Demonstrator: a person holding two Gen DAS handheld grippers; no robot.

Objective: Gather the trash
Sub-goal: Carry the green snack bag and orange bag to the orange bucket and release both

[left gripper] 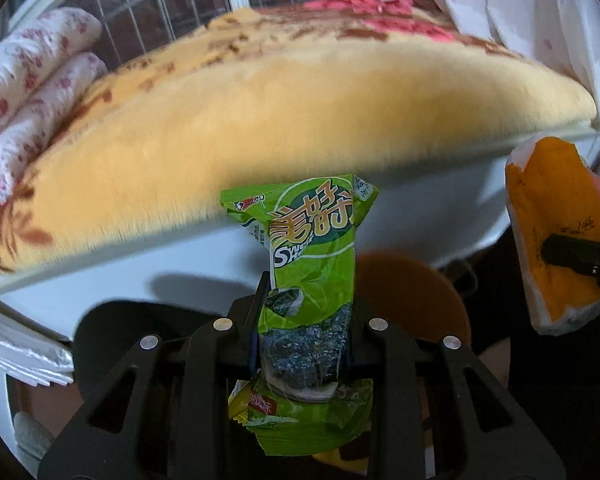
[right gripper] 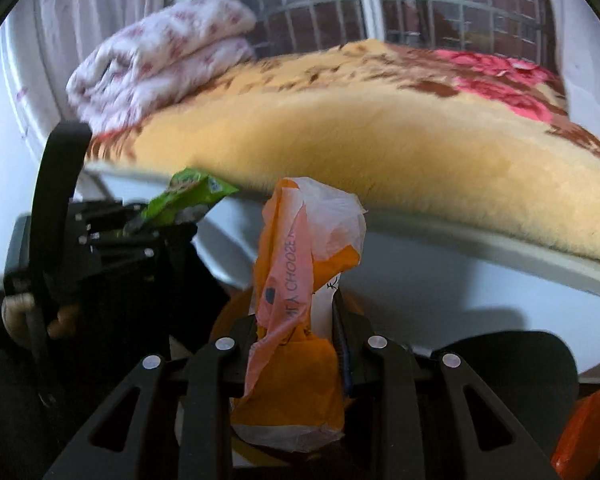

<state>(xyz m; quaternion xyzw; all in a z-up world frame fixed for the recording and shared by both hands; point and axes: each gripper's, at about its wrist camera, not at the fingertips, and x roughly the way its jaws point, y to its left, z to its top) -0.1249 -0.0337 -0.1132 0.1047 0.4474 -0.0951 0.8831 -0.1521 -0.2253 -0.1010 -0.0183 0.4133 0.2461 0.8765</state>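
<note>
Trash is in both my grippers: left gripper (left gripper: 302, 344) clamps the green wrapper (left gripper: 312, 248), right gripper (right gripper: 300, 344) clamps the orange bag (right gripper: 296, 280), both below the bed (left gripper: 280, 120) edge. Next, I judge, carrying them to a bin.

The blanket (left gripper: 284, 112) is motion-blurred, and the orange bag (left gripper: 556, 240) is cut off at the frame's edge.

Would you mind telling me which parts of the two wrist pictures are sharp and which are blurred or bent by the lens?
Left wrist view: the green snack wrapper in the left gripper is crisp, while the yellow blanket behind is smeared and bowed into an arc. Right wrist view: the orange plastic bag in the right gripper is fairly sharp; the blanket and window bars are soft and curved.
</note>
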